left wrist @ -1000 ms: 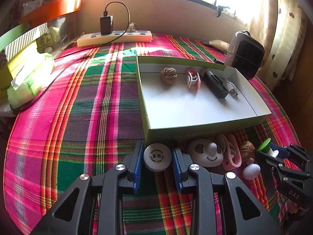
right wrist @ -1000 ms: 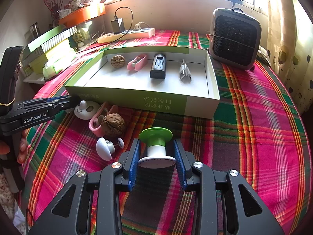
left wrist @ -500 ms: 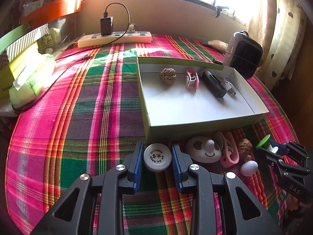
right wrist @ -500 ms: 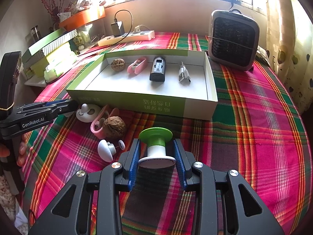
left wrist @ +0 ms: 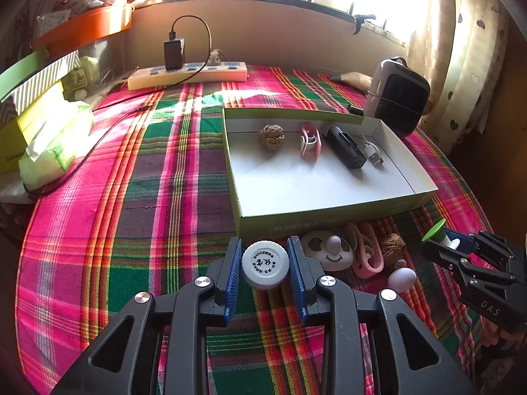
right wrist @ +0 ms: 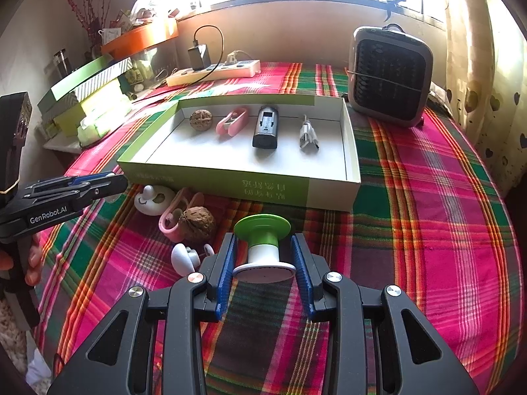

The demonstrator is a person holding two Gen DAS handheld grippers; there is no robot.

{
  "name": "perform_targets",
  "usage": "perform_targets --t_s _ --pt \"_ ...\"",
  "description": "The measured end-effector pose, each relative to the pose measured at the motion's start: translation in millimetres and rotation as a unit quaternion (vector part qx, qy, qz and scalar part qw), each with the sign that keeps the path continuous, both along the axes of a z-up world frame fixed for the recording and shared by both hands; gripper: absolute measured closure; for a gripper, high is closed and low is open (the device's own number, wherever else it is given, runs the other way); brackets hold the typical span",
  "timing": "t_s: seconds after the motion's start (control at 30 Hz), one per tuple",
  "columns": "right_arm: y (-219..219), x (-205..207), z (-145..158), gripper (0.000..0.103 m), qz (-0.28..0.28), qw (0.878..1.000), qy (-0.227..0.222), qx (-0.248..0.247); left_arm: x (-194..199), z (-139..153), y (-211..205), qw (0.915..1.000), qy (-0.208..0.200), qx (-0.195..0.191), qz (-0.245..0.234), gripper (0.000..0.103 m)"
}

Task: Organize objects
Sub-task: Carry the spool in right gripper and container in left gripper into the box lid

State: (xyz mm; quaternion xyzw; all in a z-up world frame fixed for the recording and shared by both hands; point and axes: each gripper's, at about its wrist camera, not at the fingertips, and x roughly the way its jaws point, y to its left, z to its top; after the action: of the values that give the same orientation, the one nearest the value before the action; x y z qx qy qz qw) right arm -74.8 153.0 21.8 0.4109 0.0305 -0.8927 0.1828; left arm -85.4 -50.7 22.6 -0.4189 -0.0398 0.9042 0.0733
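Note:
My left gripper [left wrist: 265, 263] is shut on a white round cap [left wrist: 265, 264] with printed lettering, just in front of the green-sided box [left wrist: 329, 219]. My right gripper [right wrist: 263, 256] is shut on a white-and-green spool-shaped piece [right wrist: 263, 248]. The box [right wrist: 230, 184] holds a walnut [right wrist: 201, 119], a pink clip [right wrist: 232, 121], a black device [right wrist: 266, 127] and a white USB plug [right wrist: 308, 135]. Loose on the cloth before the box lie a white smiley disc [left wrist: 327, 253], a pink clip [left wrist: 367, 253], a walnut [left wrist: 393, 243] and a small white egg-shaped piece [left wrist: 401, 279].
A plaid cloth [right wrist: 428, 197] covers the table. A small heater [right wrist: 390, 75] stands at the back right, a power strip with a charger [right wrist: 214, 69] at the back, stacked boxes and tissue packs [left wrist: 42, 131] on the left. A hand [right wrist: 29, 263] holds the left gripper's handle.
The box and background sit slightly farther from both cameras than a second ago. Both grips are unchanged.

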Motion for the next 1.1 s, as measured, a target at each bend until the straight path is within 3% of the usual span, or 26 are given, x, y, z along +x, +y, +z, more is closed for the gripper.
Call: perform_targets --t_s 0.43,1.1 --pt "-2.8 -7.7 15.9 0.068 0.009 1.0 0.013 -0.008 -5.8 17.3 0.9 0.9998 0.014 0.01 -0.003 0.077" --pt "-36.6 -60.1 29.7 0.068 0.041 0.999 0.011 -0.007 -53.3 21.0 7.1 0.9997 0.008 0.012 -0.022 0.077"
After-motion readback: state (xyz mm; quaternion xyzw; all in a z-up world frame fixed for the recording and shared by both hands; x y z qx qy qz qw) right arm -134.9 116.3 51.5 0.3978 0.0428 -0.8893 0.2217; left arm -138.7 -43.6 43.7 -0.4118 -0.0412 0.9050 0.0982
